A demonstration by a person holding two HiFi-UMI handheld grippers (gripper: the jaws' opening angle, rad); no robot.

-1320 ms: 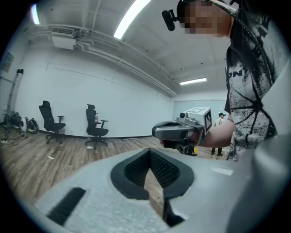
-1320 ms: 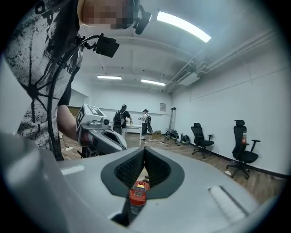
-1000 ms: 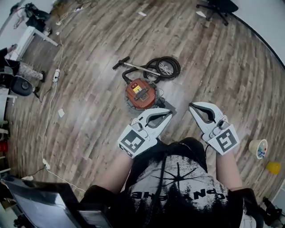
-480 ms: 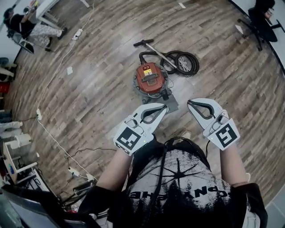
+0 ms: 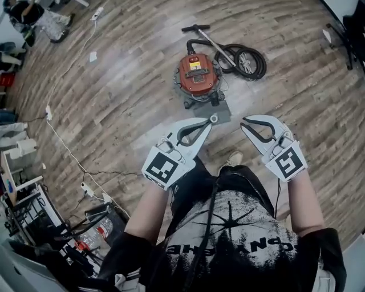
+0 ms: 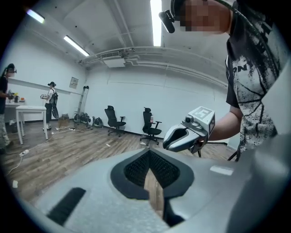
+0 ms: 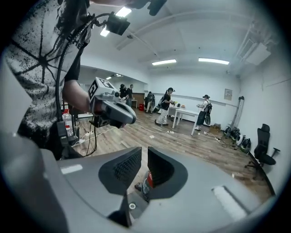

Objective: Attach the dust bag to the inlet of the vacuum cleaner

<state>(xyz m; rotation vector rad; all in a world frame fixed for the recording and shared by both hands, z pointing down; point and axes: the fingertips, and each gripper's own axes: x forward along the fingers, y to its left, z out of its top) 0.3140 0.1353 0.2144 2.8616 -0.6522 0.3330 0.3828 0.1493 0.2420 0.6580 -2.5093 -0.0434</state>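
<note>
A red canister vacuum cleaner [image 5: 197, 73] stands on the wooden floor with its black hose and wand [image 5: 242, 57] coiled at its right. A flat grey dust bag [image 5: 214, 112] lies on the floor just in front of it. My left gripper [image 5: 209, 121] hangs above the bag's near edge, shut, with nothing in it. My right gripper [image 5: 246, 124] is held to the bag's right; its jaws are opening, a narrow gap shows, and nothing is between them. Through that gap, in the right gripper view, I see the vacuum [image 7: 148, 180] and the bag's collar hole [image 7: 132, 206].
White cables and a power strip [image 5: 85, 188] trail over the floor at the left. Clutter and bottles [image 5: 91, 231] sit at the lower left. A person [image 5: 40, 17] sits at the top left. Office chairs [image 6: 113, 121] stand by the far wall, and several people [image 7: 166, 107] work at tables.
Both grippers have sunk and tipped toward the floor. The right jaws have parted a little. The vacuum and bag now sit higher in the head view.
</note>
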